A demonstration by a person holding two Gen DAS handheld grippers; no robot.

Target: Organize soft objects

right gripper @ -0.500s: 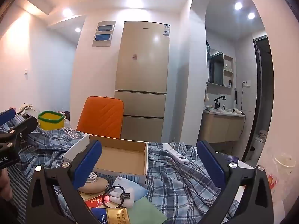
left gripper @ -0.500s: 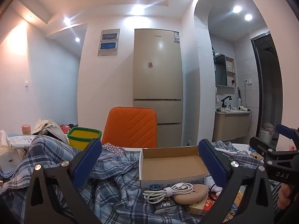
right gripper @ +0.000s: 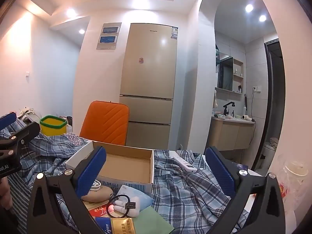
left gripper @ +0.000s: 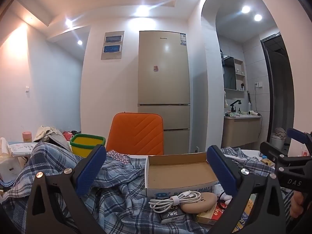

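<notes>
Right wrist view shows the plaid shirt (right gripper: 187, 191) lying crumpled under and ahead of my right tongs (right gripper: 156, 171), spread left to right across the surface. These tongs stand wide, holding nothing. My left tongs (left gripper: 156, 171) are wide too, above its other end. I judge both are equally near. The cardboard box (right gripper: 128, 167) and small clutter crowd the middle.

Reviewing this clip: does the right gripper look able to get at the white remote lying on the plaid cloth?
Probably yes. The right gripper is open, and the white remote lies exposed on the plaid cloth ahead between its fingers, right of the cardboard box, nothing covering it.
</notes>
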